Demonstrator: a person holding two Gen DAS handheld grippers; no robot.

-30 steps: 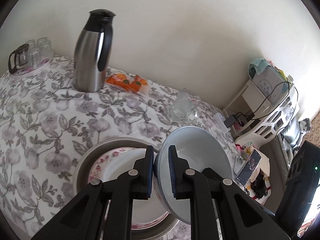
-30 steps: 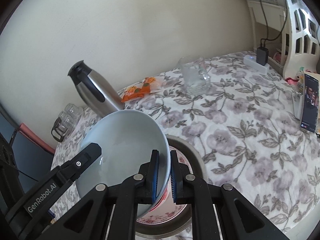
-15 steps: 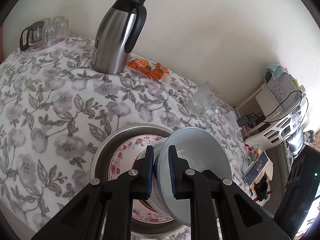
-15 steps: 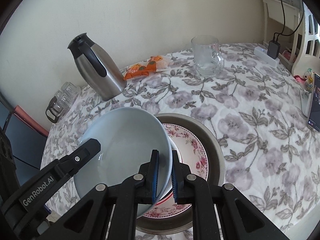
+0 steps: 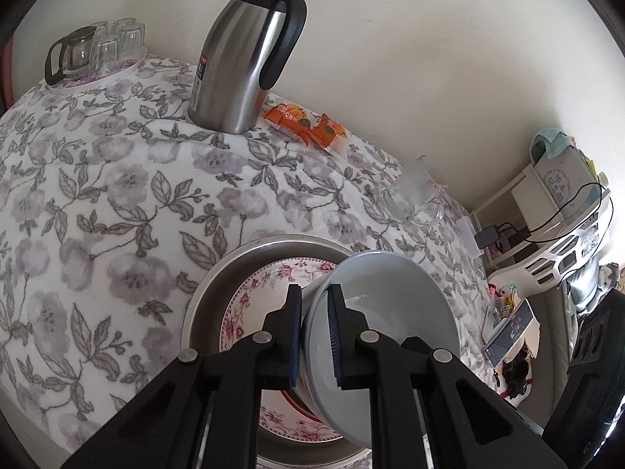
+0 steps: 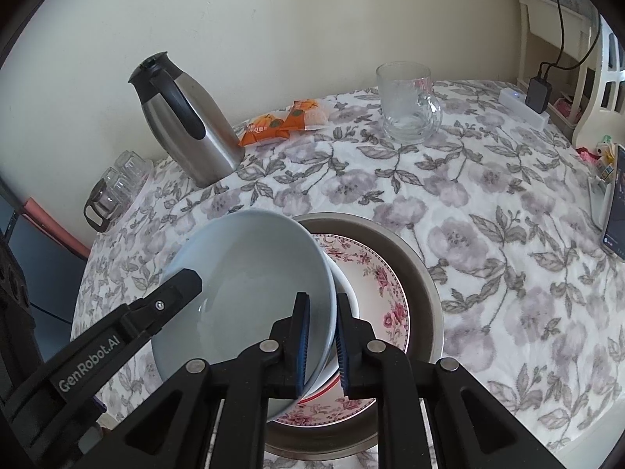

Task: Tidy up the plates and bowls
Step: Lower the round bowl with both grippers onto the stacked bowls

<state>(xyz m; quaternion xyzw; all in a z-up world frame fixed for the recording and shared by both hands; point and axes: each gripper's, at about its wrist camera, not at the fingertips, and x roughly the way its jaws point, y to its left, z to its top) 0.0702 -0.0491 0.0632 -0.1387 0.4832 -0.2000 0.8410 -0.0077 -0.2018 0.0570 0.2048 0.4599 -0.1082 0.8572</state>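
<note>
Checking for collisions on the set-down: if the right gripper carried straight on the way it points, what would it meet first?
Probably the floral plate in the metal basin. The right gripper is shut on the pale blue bowl rim, angled down over a white bowl; depth is unclear.

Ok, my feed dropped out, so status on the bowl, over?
Left gripper and right gripper both clamped on blue bowl rim. Bowl tilted over floral plate in metal basin. White bowl underneath, contact unclear.
</note>
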